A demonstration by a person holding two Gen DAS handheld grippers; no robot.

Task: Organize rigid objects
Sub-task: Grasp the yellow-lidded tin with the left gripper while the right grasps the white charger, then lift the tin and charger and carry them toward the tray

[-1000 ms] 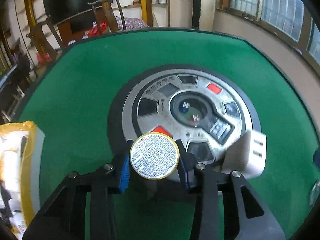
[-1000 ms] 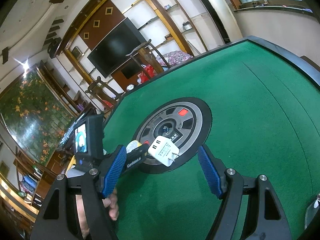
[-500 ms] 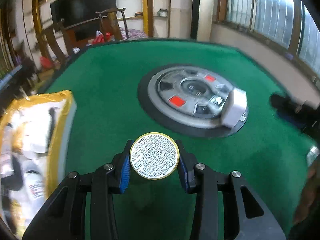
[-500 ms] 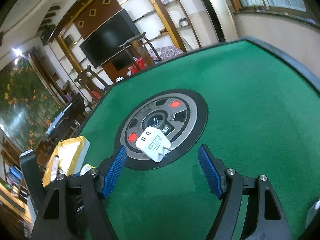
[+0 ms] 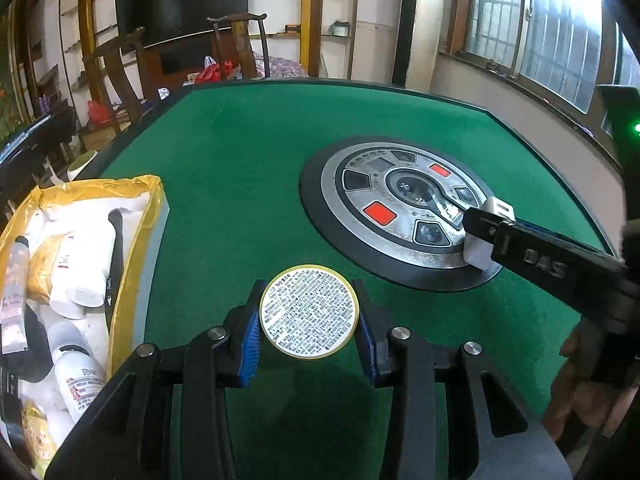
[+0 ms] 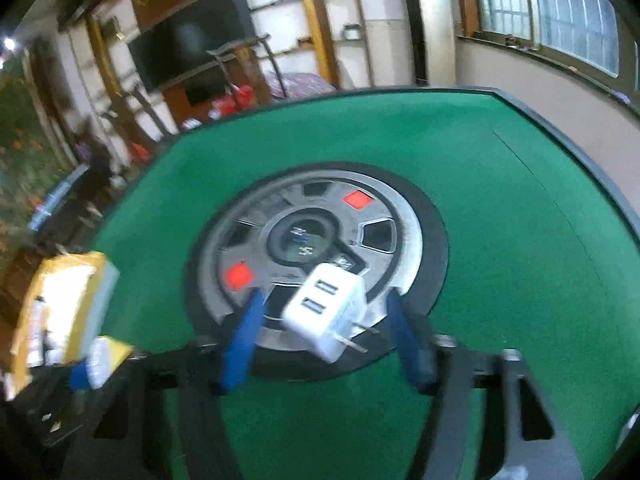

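Two rigid pieces concern us on the green counter [image 5: 248, 152]. Our right gripper [image 6: 324, 320] has just been closing; its fingers flank the white USB charger [image 6: 326, 314], seemingly untouched: light, slick, best gripped by flat sides. Left gripper [image 5: 308, 332] pinches a round tin [image 5: 308, 312].

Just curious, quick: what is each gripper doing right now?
Left gripper: closed on the round tin.
Right gripper: open, just been closing, white charger between, untouched.
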